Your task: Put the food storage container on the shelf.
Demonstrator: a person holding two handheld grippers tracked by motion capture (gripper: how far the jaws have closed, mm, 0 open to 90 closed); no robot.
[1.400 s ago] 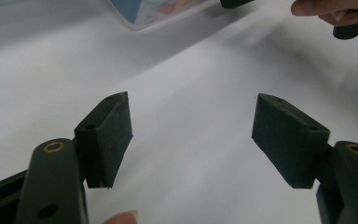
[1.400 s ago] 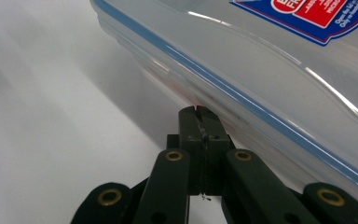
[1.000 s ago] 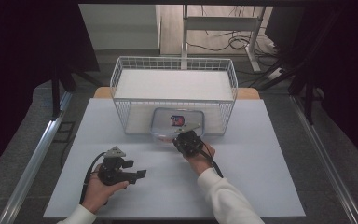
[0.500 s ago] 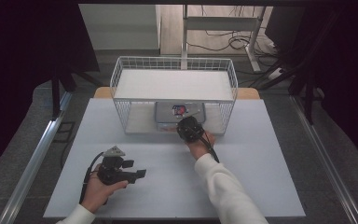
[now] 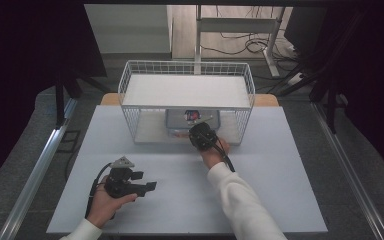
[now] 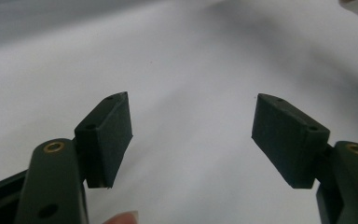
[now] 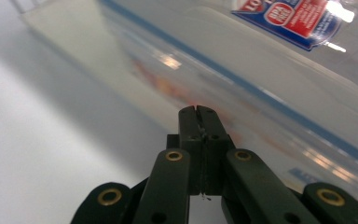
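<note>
We have the right tongs (image 5: pixel 200 131) pressed together with nothing between them, their tips up against the clear plastic container (image 5: pixel 192 120) that sits on the lower level of the white wire basket (image 5: pixel 187 67) at the far side of the table (image 5: pixel 280 190). In the right gripper view the closed tips (image 7: pixel 199 112) meet the container's near wall (image 7: pixel 270 70), below its blue-lined rim and red-and-blue label (image 7: pixel 291 16); whether they truly touch it or stop just short we cannot say for sure, since the clear wall blurs there.

We judge the step in hand to be nudging the container deeper under the basket's shelf with the closed tips, rather than grasping it.

The left tongs (image 5: pixel 147 186) rest near the table's front left, spread and empty, well apart from the basket; in the left gripper view (image 6: pixel 191 135) bare table shows between them.

Next we would need a steady, level push along the basket floor, kept central on the wall so the container does not swivel or catch the wires.
</note>
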